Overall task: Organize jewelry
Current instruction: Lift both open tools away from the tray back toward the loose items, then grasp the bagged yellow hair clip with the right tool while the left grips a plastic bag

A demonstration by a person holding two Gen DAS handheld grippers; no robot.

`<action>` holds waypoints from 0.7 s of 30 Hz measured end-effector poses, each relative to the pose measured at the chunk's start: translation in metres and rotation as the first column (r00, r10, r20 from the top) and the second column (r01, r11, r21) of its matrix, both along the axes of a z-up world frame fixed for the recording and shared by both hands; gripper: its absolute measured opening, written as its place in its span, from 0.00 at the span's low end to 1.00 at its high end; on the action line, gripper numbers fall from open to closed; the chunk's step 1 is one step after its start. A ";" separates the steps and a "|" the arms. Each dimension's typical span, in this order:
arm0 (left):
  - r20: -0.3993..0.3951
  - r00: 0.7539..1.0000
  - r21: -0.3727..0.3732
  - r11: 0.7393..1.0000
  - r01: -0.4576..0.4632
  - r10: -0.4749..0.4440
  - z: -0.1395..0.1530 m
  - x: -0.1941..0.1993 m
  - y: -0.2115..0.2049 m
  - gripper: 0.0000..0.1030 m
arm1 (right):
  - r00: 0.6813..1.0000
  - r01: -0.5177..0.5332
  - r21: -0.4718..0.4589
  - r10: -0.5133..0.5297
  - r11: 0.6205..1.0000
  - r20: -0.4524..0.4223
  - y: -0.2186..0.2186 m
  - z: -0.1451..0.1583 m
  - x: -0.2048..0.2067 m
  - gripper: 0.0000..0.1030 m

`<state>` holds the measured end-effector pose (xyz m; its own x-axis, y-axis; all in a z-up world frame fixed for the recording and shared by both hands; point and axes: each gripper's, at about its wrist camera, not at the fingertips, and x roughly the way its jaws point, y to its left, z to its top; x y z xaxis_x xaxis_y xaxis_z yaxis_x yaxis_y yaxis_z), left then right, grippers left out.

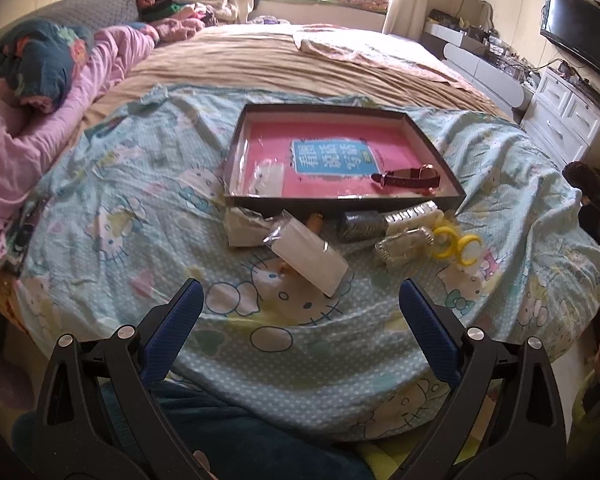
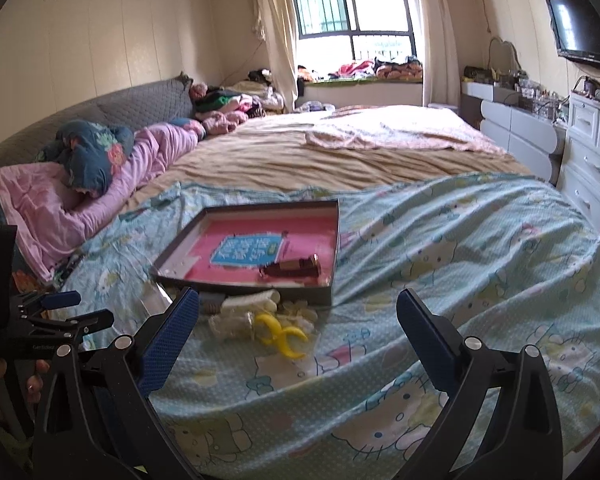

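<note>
Bedspread [image 1: 140, 208] under a shallow tray [image 1: 236, 148], we see a red-strapped watch [image 1: 408, 178] at its 4 o'clock corner, yellow rings [image 1: 456, 246] and what may be bagged trinkets [image 1: 312, 256] beside its near edge, left gripper [image 1: 300, 316] and right gripper [image 2: 298, 320] both spread wide, empty.

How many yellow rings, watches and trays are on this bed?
Yellow rings: 2
Watch, dark red strap: 1
Tray: 1
Total: 4
</note>
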<state>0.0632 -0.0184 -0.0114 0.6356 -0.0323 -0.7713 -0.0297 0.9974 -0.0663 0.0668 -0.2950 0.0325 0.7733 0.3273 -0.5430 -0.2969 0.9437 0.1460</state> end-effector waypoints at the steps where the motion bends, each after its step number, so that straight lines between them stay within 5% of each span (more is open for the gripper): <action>1: -0.004 1.000 -0.001 1.000 0.000 0.000 -0.003 0.002 0.000 0.89 | 1.000 -0.003 -0.003 0.002 1.000 -0.010 0.000 -0.004 0.003 0.95; 21: -0.053 0.999 -0.035 0.999 -0.010 0.008 -0.037 0.035 0.003 0.89 | 0.989 -0.068 -0.061 0.059 0.996 -0.138 0.028 -0.059 0.038 0.95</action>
<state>0.0981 -0.0150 -0.0487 0.5940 -0.0544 -0.8026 -0.0434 0.9941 -0.0994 0.1051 -0.2671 -0.0268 0.6695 0.3340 -0.6635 -0.3380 0.9324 0.1283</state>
